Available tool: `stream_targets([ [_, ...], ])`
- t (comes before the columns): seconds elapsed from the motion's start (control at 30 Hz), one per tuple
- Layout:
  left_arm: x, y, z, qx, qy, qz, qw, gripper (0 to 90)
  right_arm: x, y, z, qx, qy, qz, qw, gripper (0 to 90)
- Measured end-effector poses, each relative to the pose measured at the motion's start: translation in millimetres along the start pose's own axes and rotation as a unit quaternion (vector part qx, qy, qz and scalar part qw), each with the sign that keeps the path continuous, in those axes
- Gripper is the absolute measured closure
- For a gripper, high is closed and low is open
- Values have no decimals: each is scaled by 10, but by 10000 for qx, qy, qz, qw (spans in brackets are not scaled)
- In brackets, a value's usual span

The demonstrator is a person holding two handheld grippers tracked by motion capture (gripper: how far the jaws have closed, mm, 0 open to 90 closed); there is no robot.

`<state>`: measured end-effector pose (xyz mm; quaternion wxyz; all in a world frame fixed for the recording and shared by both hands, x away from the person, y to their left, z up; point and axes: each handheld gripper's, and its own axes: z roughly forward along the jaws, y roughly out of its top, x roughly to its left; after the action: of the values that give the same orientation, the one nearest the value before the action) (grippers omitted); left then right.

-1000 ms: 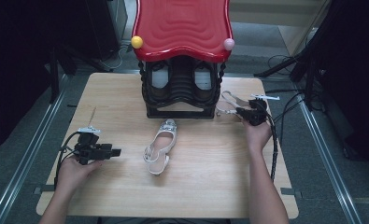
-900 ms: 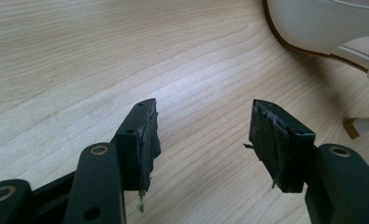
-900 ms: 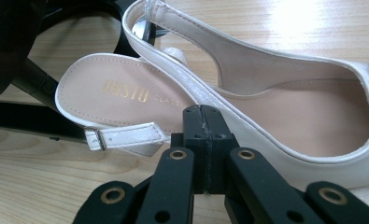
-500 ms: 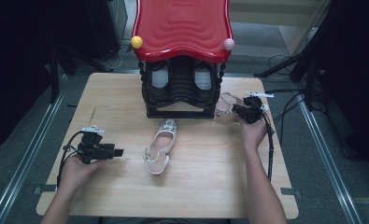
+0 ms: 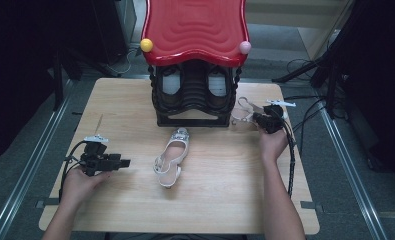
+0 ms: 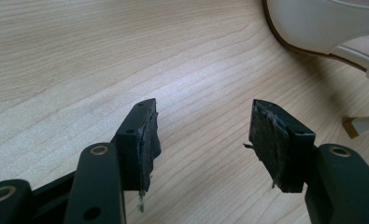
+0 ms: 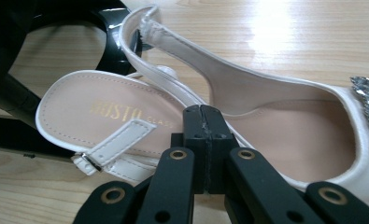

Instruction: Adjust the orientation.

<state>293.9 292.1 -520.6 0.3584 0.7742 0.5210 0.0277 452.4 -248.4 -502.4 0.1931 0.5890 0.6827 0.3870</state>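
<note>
Right claw: the jaws are fully together and pinch the thin side edge of the white sandal, near the slingback strap; in the high view this claw is at the right of the shoe rack.
Left claw: the jaws stand wide apart with nothing between them, low over the desk.
Held sandal, place: on the desk, just beside the black rack base, heel end close to it.
Held sandal, axis: the long axis lies about across the right gripper view, heel at the left, toe with the glittering buckle at the right.
Second sandal: it lies mid-desk, toe toward the rack, heel toward the person.
Risk: I judge the grip as narrow; the soft edge may slip out when lifted.
Risk, second: the loose strap could catch on the rack frame.
</note>
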Motion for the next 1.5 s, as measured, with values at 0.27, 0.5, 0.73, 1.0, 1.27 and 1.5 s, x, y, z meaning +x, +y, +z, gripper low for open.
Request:
stream_targets([
  [0.27,-2,40,17,-6,-29,28,10000,422,-86,-46,-92,97,-3,151,9998,900],
  [0.5,-9,112,60,-28,-108,44,9999,422,-186,-93,-218,23,-26,187,9998,900],
  [0.73,5,193,129,-34,-237,10,9997,423,-305,-138,-317,22,-60,323,9995,900],
  [1.0,-13,250,156,-16,-254,75,9996,423,31,-45,-547,-113,348,-145,9992,900],
  [1.27,-15,232,129,-39,-242,69,9997,424,452,-27,-420,48,792,-422,9960,900],
  [1.5,11,160,81,-62,-193,1,9998,423,573,-17,-293,136,921,-458,9946,900],
])
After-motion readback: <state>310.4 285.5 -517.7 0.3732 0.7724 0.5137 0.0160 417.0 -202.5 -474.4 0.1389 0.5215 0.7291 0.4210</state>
